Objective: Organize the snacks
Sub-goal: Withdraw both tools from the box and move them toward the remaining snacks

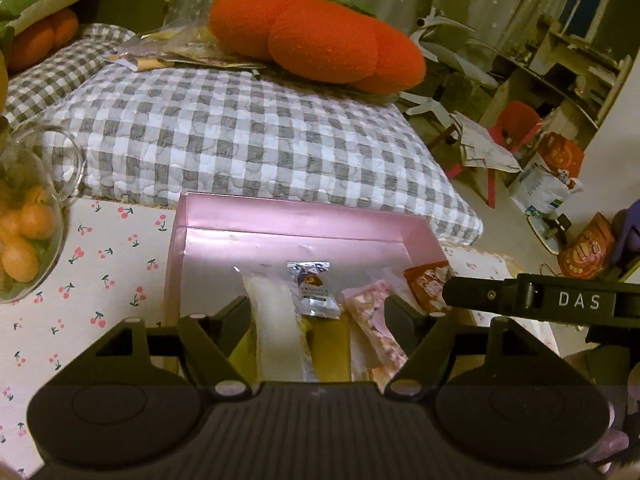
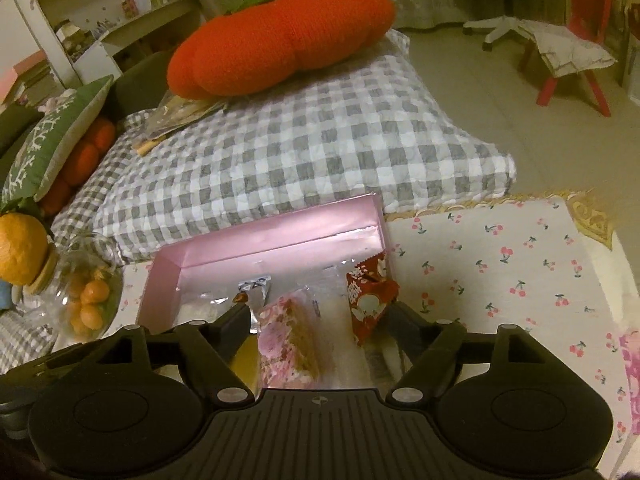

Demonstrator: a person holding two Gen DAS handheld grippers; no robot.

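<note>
A shallow pink box (image 1: pixel 300 216) (image 2: pixel 260 236) lies on a cherry-print tablecloth (image 1: pixel 100 280) and holds several snack packets. My left gripper (image 1: pixel 318 312) hangs open over the box. Between its fingers lie a long white packet (image 1: pixel 276 328), a silver packet (image 1: pixel 314 292) and a pink flowered packet (image 1: pixel 368 312), with the pads pressing on none of them. My right gripper (image 2: pixel 318 320) is open too, above the pink flowered packet (image 2: pixel 286 332). A red packet (image 2: pixel 370 300) (image 1: pixel 428 284) lies by its right finger. One finger of the right gripper (image 1: pixel 472 294) reaches in from the right in the left wrist view.
A glass jar of small oranges (image 1: pixel 28 224) (image 2: pixel 86 300) stands left of the box. Behind the box a grey checked cushion (image 1: pixel 240 140) butts against the table, with an orange plush pillow (image 1: pixel 316 40) on it. Tablecloth (image 2: pixel 500 280) stretches to the right of the box.
</note>
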